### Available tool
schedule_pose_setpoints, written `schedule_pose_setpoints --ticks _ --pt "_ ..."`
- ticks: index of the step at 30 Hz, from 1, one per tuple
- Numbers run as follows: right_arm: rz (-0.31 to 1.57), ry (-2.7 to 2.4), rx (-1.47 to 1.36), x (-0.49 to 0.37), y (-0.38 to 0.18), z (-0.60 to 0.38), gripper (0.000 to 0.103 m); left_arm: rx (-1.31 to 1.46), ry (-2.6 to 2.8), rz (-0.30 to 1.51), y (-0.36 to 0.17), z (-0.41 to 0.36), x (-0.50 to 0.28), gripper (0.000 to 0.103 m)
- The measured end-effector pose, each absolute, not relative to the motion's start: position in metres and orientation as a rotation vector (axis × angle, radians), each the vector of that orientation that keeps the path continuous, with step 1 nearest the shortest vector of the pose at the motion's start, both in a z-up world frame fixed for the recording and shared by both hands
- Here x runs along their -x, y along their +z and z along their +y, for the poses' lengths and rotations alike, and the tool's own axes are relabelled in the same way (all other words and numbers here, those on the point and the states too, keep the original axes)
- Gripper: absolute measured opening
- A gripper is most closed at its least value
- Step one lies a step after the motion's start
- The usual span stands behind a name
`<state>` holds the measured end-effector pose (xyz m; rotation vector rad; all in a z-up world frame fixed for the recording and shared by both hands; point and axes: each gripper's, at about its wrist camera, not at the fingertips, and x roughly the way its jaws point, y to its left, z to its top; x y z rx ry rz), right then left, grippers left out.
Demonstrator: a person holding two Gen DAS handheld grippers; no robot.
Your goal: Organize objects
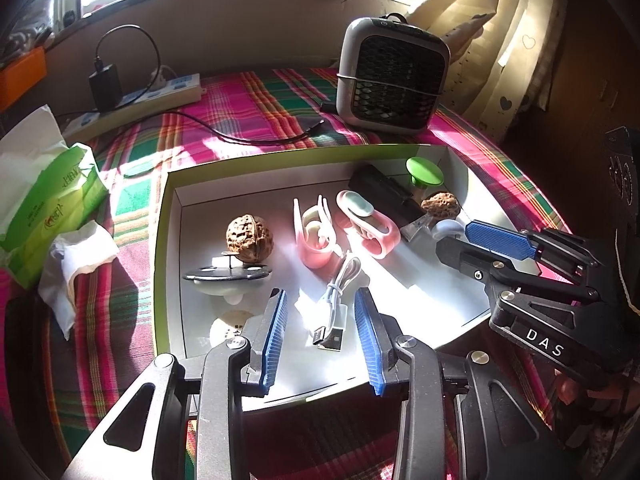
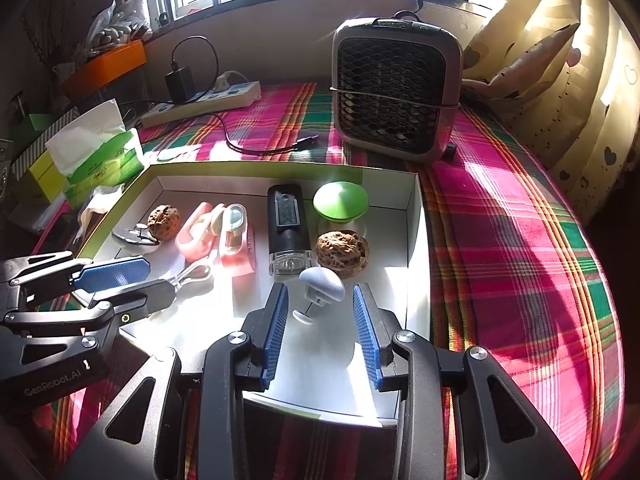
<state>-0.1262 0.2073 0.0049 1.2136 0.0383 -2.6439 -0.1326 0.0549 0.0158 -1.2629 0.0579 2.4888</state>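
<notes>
A shallow white tray with a green rim lies on the plaid cloth. It holds two walnuts, pink clips, a black device, a green knob, a grey knob and a coiled white USB cable. My left gripper is open with its fingers either side of the cable. My right gripper is open with its fingers either side of the grey knob, and it also shows in the left wrist view.
A grey fan heater stands behind the tray. A power strip with a black charger and cable lies at the back left. A green tissue pack and a crumpled tissue lie left of the tray. Curtains hang at right.
</notes>
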Motion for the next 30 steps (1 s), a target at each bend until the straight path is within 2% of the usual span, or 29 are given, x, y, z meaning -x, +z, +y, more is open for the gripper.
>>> schedule_pose_setpoints --ticks 4,19,30 --pt "0.03 -2.643 -1.193 0.121 0.009 0.206 0.049 1.239 2.526 0.065 0.021 0.053 0.126 0.033" --pt "0.016 -2.688 -1.13 0.088 0.026 0.207 0.049 1.181 2.675 0.073 0.041 0.048 0.091 0.033" --pt "0.042 -2.695 -1.109 0.052 0.033 0.199 0.049 1.185 2.715 0.076 0.038 0.051 0.052 0.033"
